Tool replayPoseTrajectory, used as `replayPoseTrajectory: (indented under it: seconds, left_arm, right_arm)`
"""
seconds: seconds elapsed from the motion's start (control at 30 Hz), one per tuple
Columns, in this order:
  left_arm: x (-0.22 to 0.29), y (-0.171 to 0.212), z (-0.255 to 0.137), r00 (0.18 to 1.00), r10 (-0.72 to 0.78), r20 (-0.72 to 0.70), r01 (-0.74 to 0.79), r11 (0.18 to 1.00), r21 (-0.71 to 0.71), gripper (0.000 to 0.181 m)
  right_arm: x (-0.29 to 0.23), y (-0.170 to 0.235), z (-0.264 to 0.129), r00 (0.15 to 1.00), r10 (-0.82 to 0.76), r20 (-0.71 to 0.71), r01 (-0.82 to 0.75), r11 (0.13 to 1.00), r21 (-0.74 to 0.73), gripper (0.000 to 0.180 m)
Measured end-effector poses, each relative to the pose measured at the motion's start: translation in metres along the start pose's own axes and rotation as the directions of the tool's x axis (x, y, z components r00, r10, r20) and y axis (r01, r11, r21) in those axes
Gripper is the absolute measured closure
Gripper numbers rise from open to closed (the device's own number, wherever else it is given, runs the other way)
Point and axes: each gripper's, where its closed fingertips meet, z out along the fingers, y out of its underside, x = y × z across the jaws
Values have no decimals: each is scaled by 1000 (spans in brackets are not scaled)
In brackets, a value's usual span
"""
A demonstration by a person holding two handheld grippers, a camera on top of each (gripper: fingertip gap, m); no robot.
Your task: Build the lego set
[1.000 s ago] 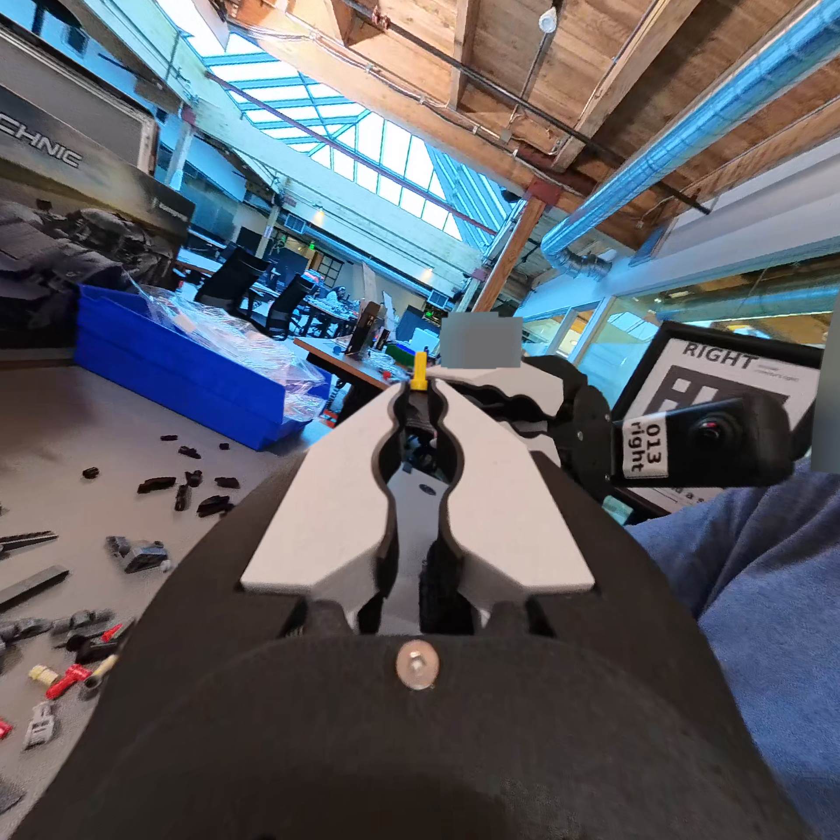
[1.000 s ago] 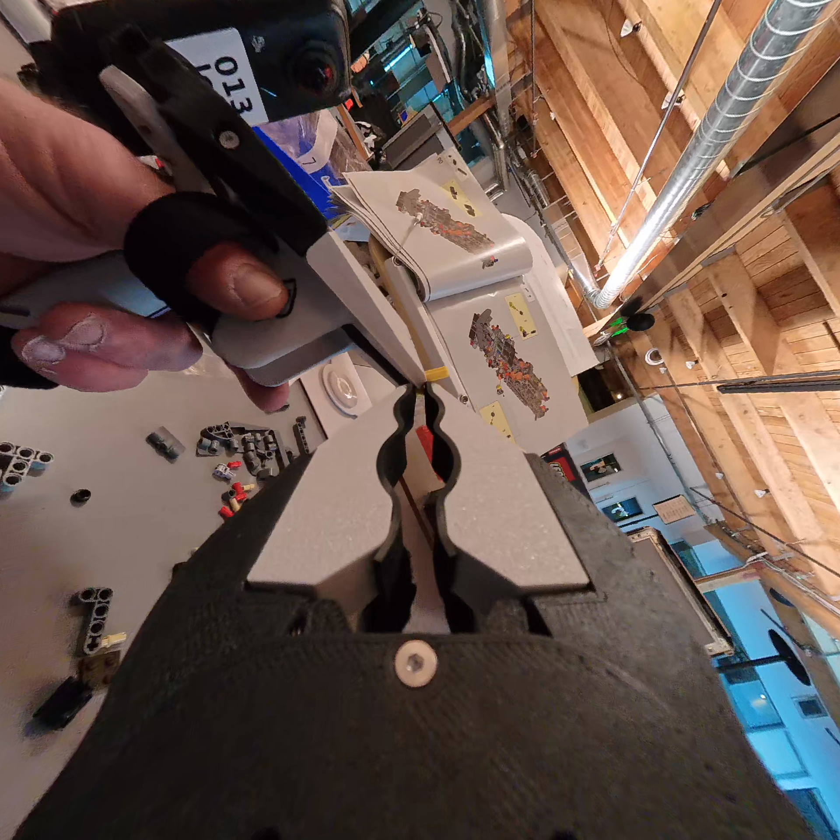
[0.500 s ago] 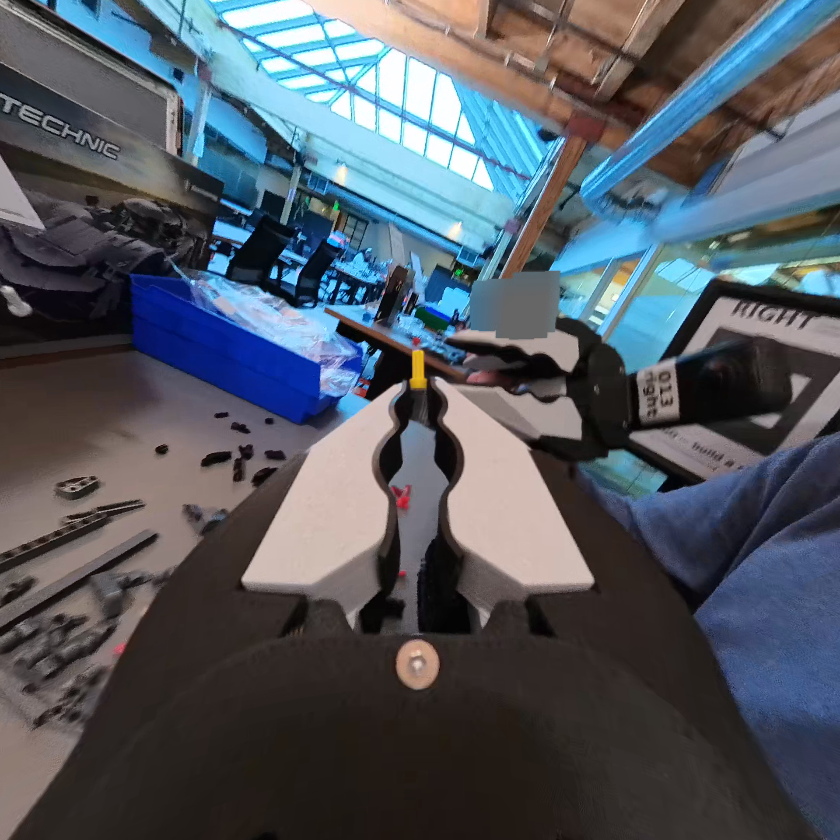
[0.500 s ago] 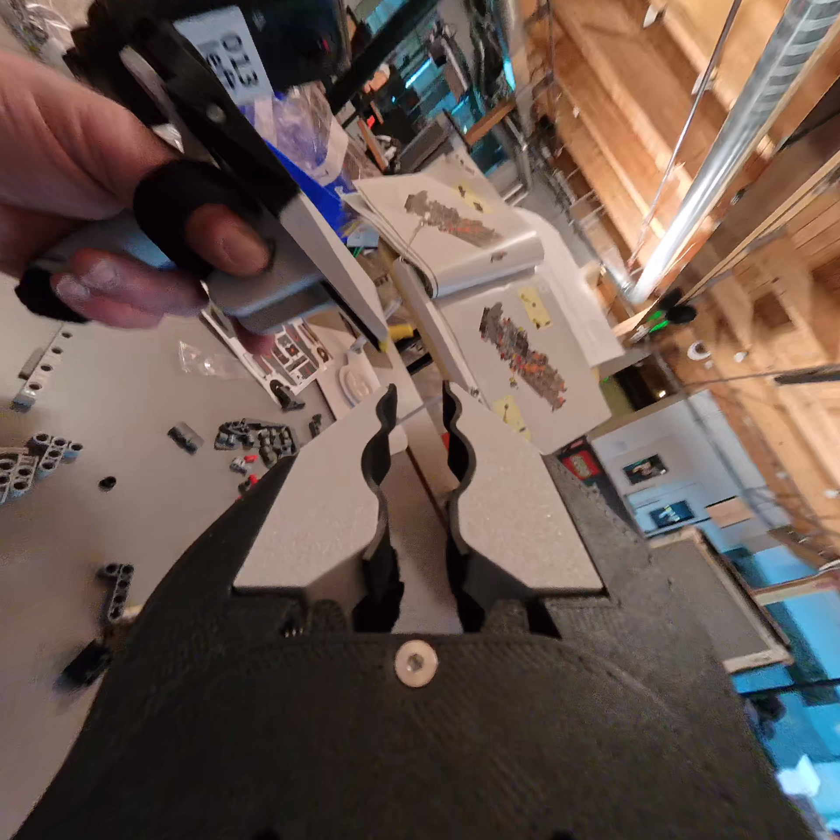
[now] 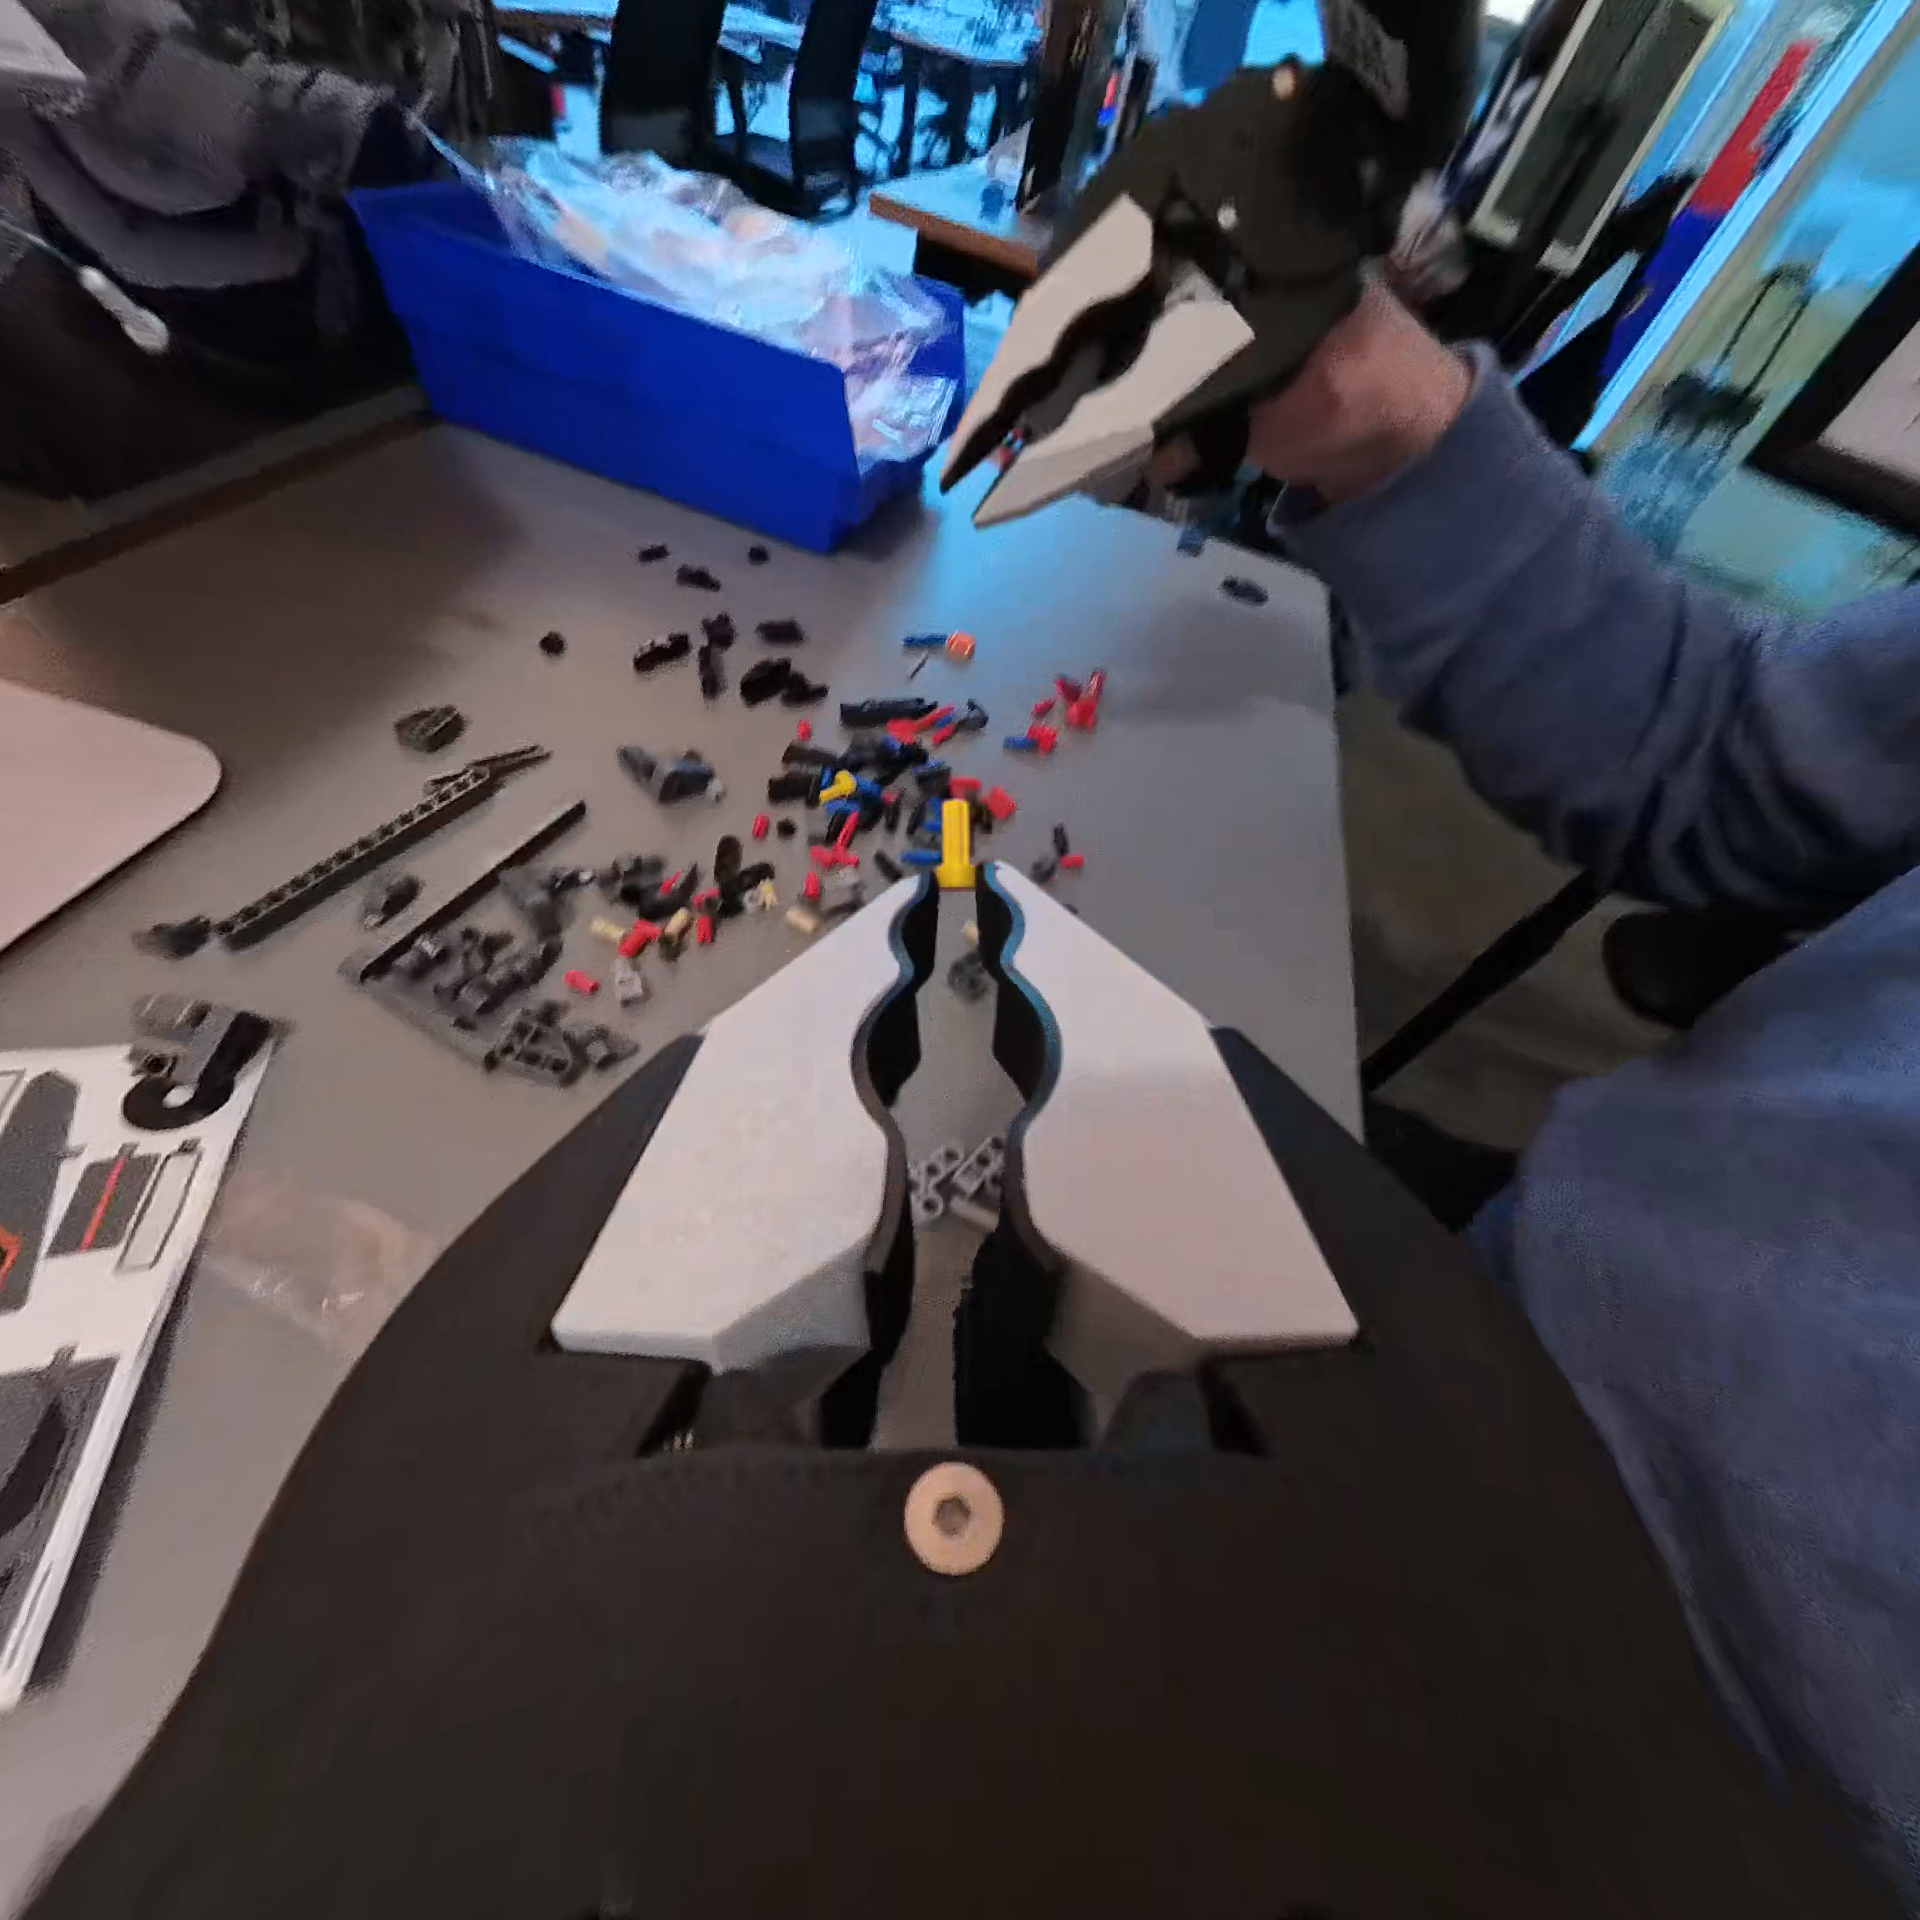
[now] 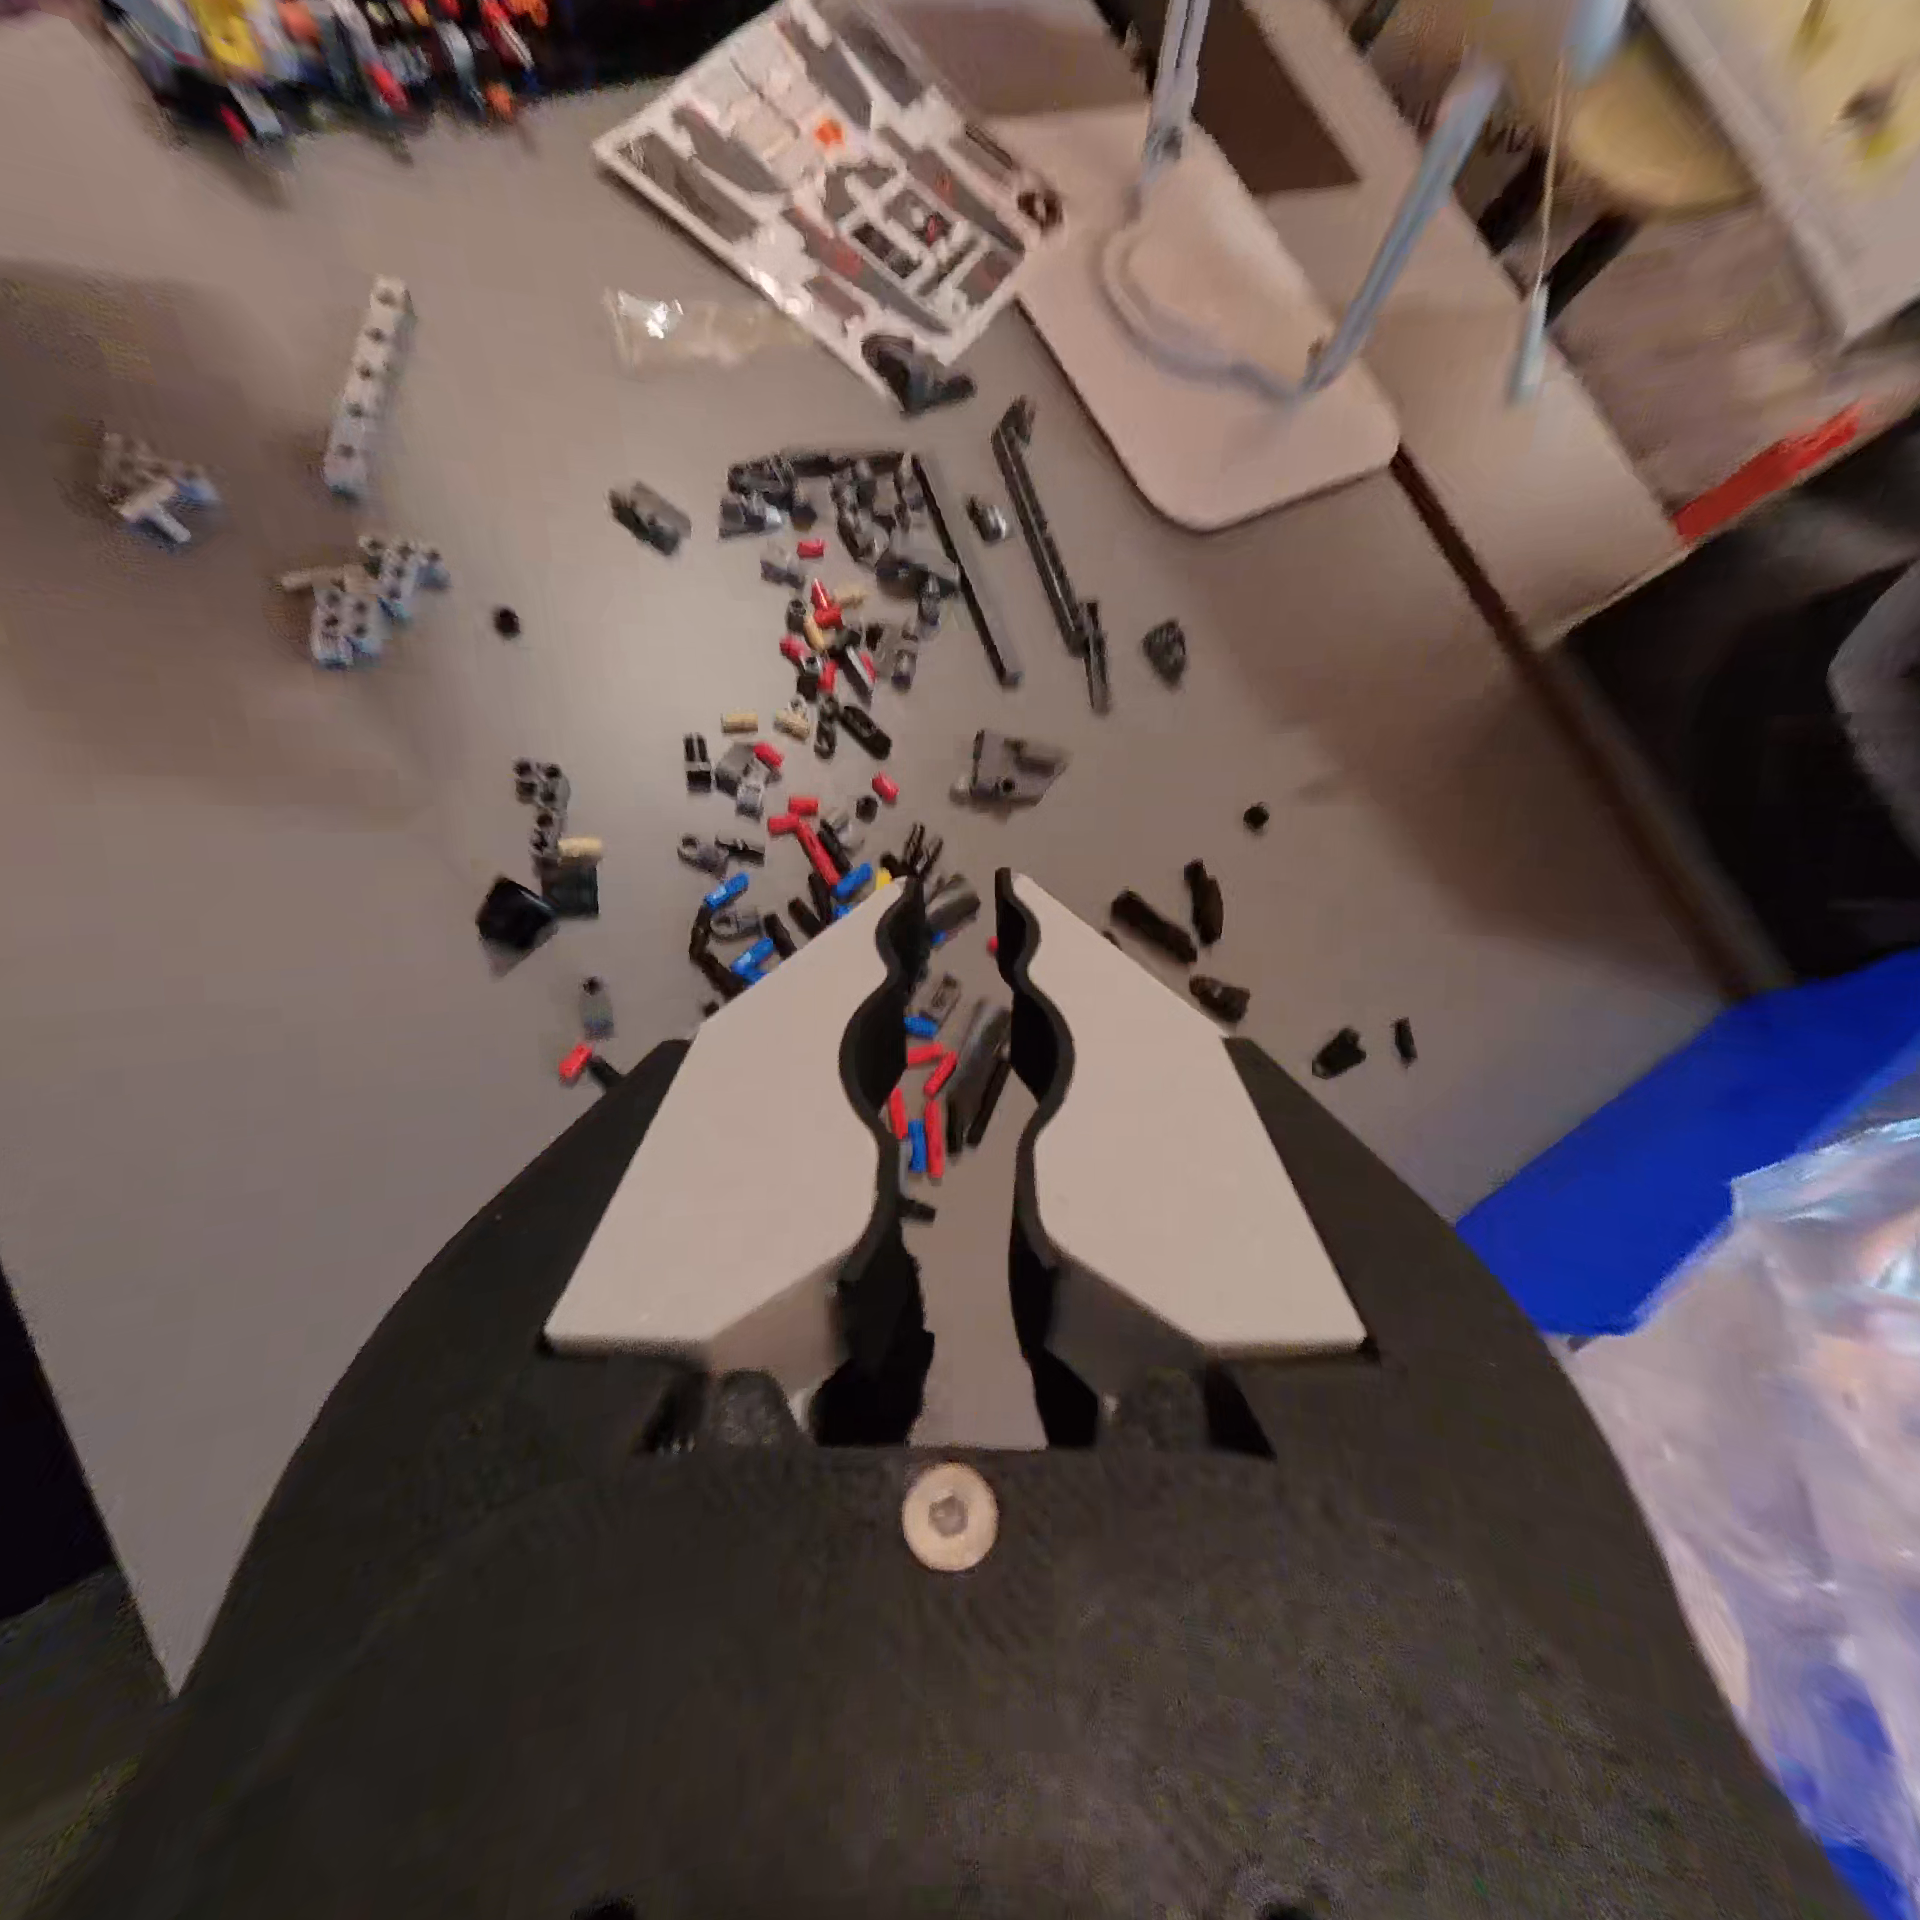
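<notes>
My left gripper [image 5: 954, 881] is shut on a small yellow pin [image 5: 954, 844] that sticks out past its tips, held above the grey table [image 5: 312, 623]. Loose small lego pieces [image 5: 862, 790], black, red, blue and tan, lie scattered below it, with long black beams [image 5: 384, 842] to the left. My right gripper [image 6: 954, 891] is open and empty, pointing down over the same pile of pieces [image 6: 821, 810]. It also shows in the left wrist view [image 5: 1101, 384], held up at the upper right by a hand in a blue sleeve.
A blue bin [image 5: 644, 364] with clear plastic bags stands at the table's far side, also in the right wrist view [image 6: 1704, 1164]. A sticker sheet [image 6: 831, 197] and a stand's pale base [image 6: 1226, 343] lie beyond the pieces. Small grey sub-assemblies [image 6: 364, 603] sit to the left. Left tips to right tips: about 20 centimetres.
Both grippers have tilted down from facing each other to facing the table. The right gripper opened, let go of the yellow pin and drew away; the left still holds it.
</notes>
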Motion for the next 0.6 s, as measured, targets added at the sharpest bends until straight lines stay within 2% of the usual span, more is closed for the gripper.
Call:
replayPoseTrajectory:
  seconds: [0.27,0.37,0.47,0.6]
  left_arm:
    - [4,37,-10,989,118,85,-106,986,-128,175]
    - [5,44,-11,990,116,84,-103,985,-137,175]
    - [14,45,-7,997,70,25,-67,991,-115,175]
    - [19,52,0,996,92,12,-90,985,-148,175]
  right_arm:
    - [-11,45,39,988,32,153,-13,992,-124,172]
    - [-19,47,51,980,14,198,11,992,-128,174]
    - [-31,43,65,967,-42,251,75,990,-121,174]
    - [-38,41,84,958,-79,276,127,979,-158,174]
